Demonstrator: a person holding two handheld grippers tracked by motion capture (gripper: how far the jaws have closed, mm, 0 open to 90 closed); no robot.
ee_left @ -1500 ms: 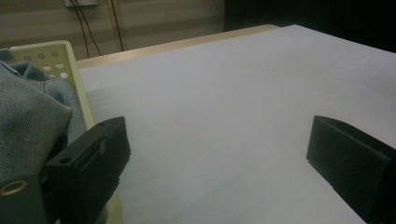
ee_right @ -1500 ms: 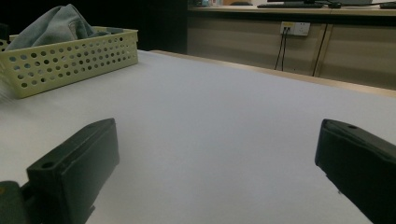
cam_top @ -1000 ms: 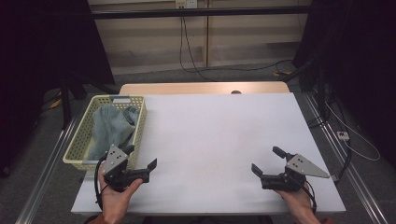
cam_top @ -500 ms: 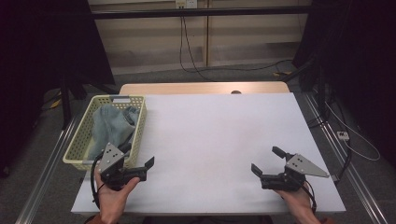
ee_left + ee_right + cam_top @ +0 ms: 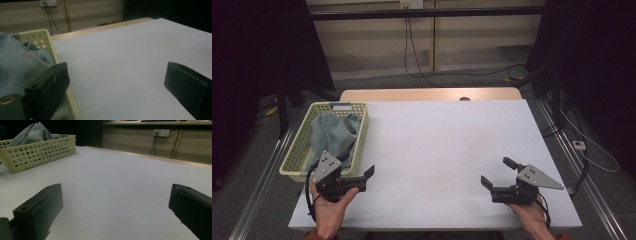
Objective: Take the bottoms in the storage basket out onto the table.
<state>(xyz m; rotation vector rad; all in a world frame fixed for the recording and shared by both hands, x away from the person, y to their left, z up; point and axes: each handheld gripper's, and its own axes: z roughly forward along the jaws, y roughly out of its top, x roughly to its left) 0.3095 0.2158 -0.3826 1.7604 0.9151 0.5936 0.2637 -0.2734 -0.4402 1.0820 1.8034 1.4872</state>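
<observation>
A pale yellow perforated basket (image 5: 296, 150) stands at the table's left edge with a crumpled blue denim cloth (image 5: 332, 134) inside. My left gripper (image 5: 361, 167) is open beside the basket's near right corner. In the left gripper view, its left jaw is over the basket rim (image 5: 37, 37) and the cloth (image 5: 17, 60), while its right jaw is above bare table. My right gripper (image 5: 496, 171) is open near the front right of the table, with nothing between its jaws. In the right gripper view, the basket (image 5: 37, 150) and the cloth (image 5: 32, 132) show far off to the left.
The white table top (image 5: 437, 145) has a wooden strip (image 5: 427, 94) along its far edge. Metal rails (image 5: 259, 185) run along both sides on the floor. Cables (image 5: 582, 150) lie on the floor at right and hang from a wall socket (image 5: 408, 4) behind.
My left gripper has drifted a little to the left, closer to the basket's near corner. The right gripper has stayed in place.
</observation>
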